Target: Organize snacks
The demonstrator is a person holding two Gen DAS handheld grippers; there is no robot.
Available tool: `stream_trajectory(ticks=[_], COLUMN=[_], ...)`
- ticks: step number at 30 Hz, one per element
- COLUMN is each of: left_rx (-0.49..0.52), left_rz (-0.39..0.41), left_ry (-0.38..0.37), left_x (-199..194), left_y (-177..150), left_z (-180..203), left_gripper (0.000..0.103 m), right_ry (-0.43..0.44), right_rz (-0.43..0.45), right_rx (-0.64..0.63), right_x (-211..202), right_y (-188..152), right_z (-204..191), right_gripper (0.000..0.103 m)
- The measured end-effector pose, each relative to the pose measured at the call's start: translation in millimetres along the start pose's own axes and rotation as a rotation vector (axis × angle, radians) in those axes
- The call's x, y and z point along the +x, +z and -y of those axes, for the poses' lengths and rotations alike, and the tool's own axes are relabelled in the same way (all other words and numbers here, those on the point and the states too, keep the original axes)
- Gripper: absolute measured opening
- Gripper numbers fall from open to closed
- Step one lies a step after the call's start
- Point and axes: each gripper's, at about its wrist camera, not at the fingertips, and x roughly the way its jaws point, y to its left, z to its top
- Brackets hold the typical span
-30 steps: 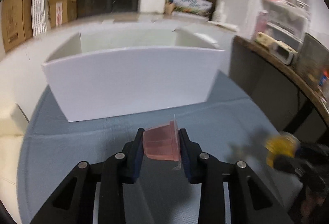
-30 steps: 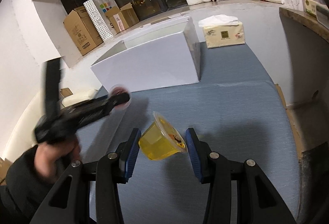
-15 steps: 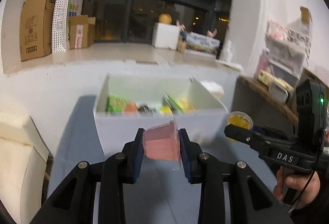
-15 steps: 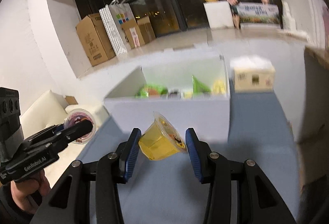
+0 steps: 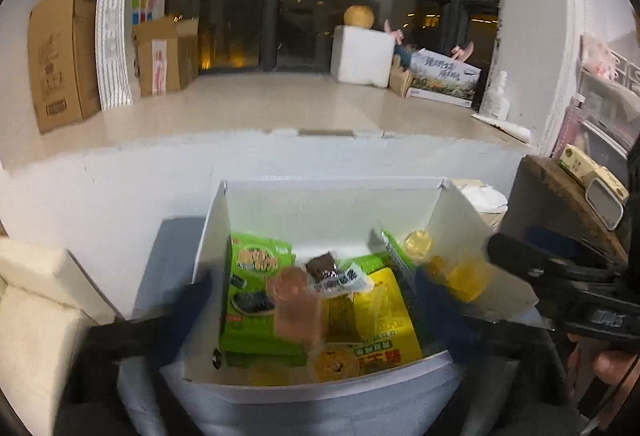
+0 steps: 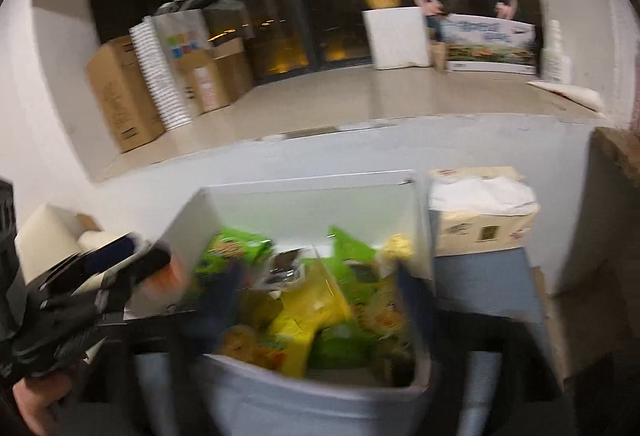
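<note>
Both grippers hang over the open white cardboard box [image 5: 452, 212] of snack packets. The left gripper [image 5: 308, 296] fingers are spreading apart, the pink translucent jelly cup [image 5: 296, 306] loose between them above the green packet [image 5: 256, 276]. The right gripper [image 6: 316, 300] fingers are likewise opening, the blurred yellow jelly cup [image 6: 308, 310] between them over the box.

Motion blur smears the left gripper [image 5: 312, 300]; its opening jaws are dark streaks at lower left and lower right of the left wrist view, their bases cut off by the bottom edge. The pink jelly cup [image 5: 298, 310] between them is a translucent smear, so contact with the packets below cannot be told. In the right wrist view the right gripper [image 6: 316, 296] and the snacks in the white box [image 6: 312, 192] are blurred; no yellow jelly cup can be singled out there.
</note>
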Motion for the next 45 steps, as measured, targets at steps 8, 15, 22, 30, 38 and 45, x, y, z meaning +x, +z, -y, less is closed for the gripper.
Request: stream_trajectory(ticks=[8,15,22,30,38,45], left_rx=[0.018,0.025,0.042,0.032,0.004,0.01], left_rz=[-0.016,0.067,0.142,0.114,0.107,0.108], left_ry=[0.032,0.119,0.098,0.066,0.054,0.06], left_x=[-11.9,-72.0,-149.2,-216.2,-260.3,-274.3], left_y=[-8.0,-9.4,-29.8,-66.8,-113.5,-130.4], left_z=[6.3,14.9,30.7,43.4,53.8,64.7], left_gripper=[0.103,0.103,0.103,0.103,0.103,0.103], right_ry=[-0.007,0.004,0.027,0.069,0.104,-0.019], right_rz=[-0.05,0.017,0.098,0.096,0.059,0.06], right_rx=[0.006,-0.09,-0.134,-0.089,-0.086,-0.148], right_x=[-1.2,-53.0,-136.6,-199.6,-229.8,-250.2], right_y=[-14.2,-15.7,-23.9,-62.7,-120.1,-139.2], right_z=[9.5,-11.3,-33.5,-26.3,-28.3,-42.2], right_gripper=[0.103,0.103,0.103,0.103,0.103,0.103])
